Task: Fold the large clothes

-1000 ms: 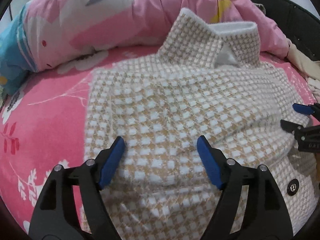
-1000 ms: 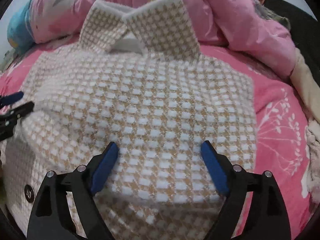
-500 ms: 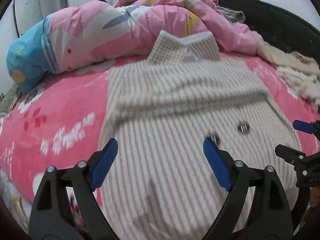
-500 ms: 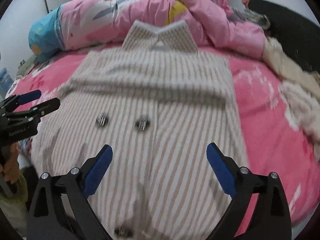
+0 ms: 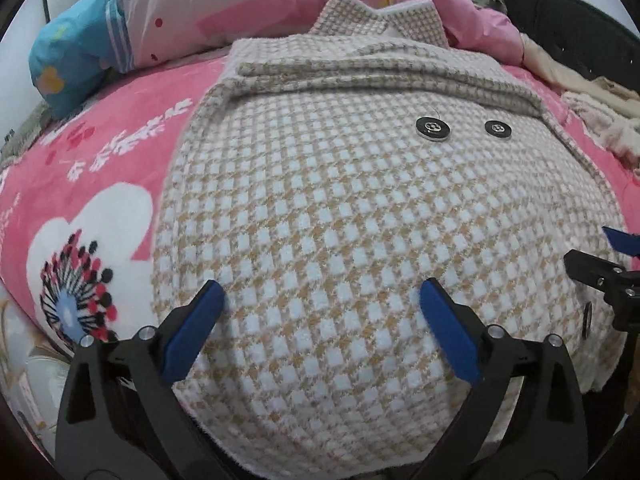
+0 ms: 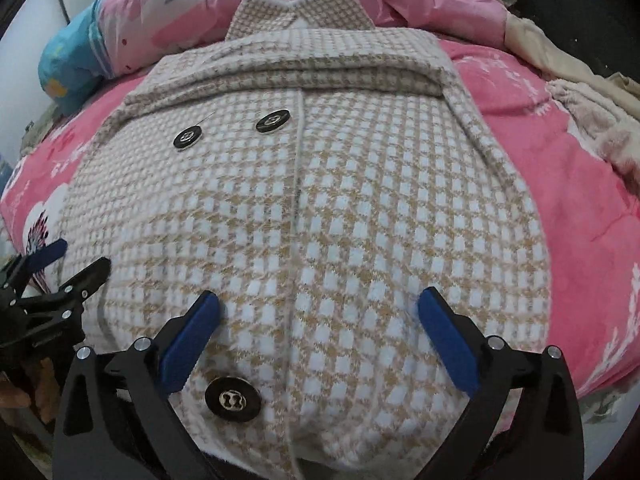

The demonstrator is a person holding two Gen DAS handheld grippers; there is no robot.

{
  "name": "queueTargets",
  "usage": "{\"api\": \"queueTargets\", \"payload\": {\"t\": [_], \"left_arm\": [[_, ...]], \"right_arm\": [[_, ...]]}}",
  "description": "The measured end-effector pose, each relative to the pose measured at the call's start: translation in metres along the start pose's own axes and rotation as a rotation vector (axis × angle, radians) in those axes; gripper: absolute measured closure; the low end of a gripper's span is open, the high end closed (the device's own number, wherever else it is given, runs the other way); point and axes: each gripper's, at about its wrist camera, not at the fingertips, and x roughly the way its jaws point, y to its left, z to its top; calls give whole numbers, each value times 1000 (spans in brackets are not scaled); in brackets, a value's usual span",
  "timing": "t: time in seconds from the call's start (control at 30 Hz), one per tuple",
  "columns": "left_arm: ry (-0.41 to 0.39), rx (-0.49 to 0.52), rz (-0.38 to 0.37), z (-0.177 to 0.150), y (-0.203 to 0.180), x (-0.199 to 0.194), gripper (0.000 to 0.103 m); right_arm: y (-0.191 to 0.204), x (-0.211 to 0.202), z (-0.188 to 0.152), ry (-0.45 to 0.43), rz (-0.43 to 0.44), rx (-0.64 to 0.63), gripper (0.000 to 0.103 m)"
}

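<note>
Now the coat [image 5: 360,220], a tan-and-white checked one, lies flat on the bed [image 5: 100,168], collar [image 5: 380,20] at 12 o'clock against the pink quilt [image 5: 192,4]. A folded band of cloth runs across it just below the collar, with two black buttons [image 5: 431,128] near that band. The left hand-held gripper [image 5: 320,308] hangs over the coat's near part, its jaws just opened wide and released, blue pads [image 5: 200,332] apart with only flat cloth below them. The right hand-held gripper [image 6: 318,312] does the same over the front seam, jaws just opened, gripping nothing; a third button [image 6: 233,399] lies by its 7 o'clock pad. Each gripper shows at the edge of the other's view. Pale clothes [image 6: 580,92] sit at 2 o'clock.
</note>
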Motion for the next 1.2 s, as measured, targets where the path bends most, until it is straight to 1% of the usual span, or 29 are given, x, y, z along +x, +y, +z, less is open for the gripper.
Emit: {"api": "queueTargets", "payload": {"t": [0.13,0.33,0.5,0.67,0.87,1.2], "left_arm": [[-7,9,-4,-3,0,1,8],[5,12,-8,-5,0,3,8],[19,2,-21,-2,3,4,8],[25,9,-37,-2,5,4,8],[35,14,-27,-2,3,4,8],[39,1,-16,-3,1,6,7]], "right_arm": [[1,3,1,6,-2,5,6],[-2,6,1,-1,5,18,6],[-6,6,-2,-17,15,17,6],[-5,5,-5,-8,13,27,6],[-4,5,-5,2,2,31,6],[-5,5,-5,-10,6,31,6]]}}
